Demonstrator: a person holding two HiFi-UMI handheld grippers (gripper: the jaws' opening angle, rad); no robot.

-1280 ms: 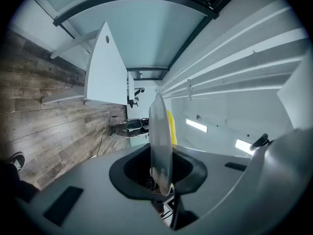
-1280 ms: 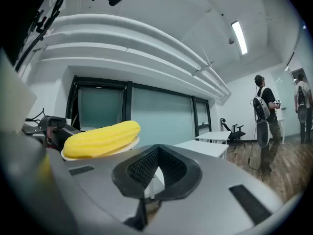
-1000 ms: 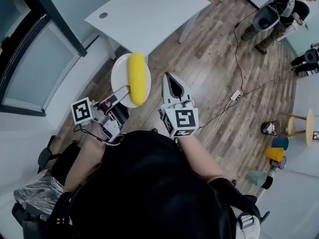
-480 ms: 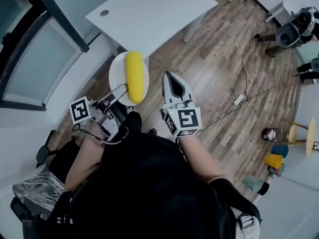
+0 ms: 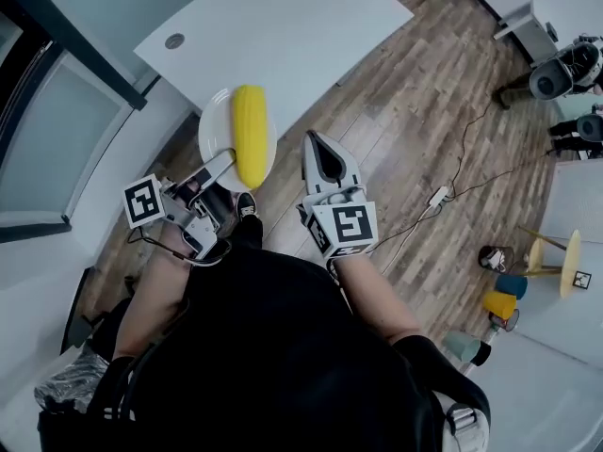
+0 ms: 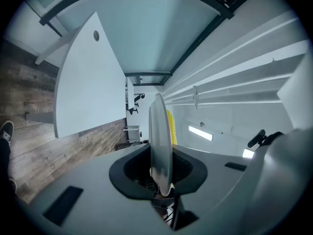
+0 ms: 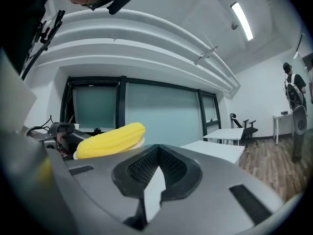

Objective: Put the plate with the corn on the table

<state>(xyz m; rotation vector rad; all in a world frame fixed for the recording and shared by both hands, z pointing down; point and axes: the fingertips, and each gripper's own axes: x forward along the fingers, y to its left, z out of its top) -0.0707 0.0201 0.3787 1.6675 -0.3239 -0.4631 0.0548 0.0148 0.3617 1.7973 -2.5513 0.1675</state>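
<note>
A white plate [image 5: 219,132] carries a yellow corn cob [image 5: 250,146], held in the air just before the near edge of the white table [image 5: 283,26]. My left gripper [image 5: 227,161] is shut on the plate's near rim. In the left gripper view the plate [image 6: 160,141] shows edge-on between the jaws, with the corn [image 6: 169,127] behind it and the table [image 6: 85,89] to the left. My right gripper [image 5: 325,158] hangs beside the plate, shut and holding nothing. Its view shows the corn [image 7: 110,139] to the left and the table [image 7: 215,149] ahead.
Wood floor lies below. A glass wall [image 5: 57,149] runs along the left. A cable with a power strip [image 5: 438,196] crosses the floor on the right, near coloured cups [image 5: 499,299]. Another person [image 5: 565,69] stands at the far right.
The plate with the corn has moved forward towards the table, and its far rim now overlaps the table's near edge in the head view. Both grippers keep their states.
</note>
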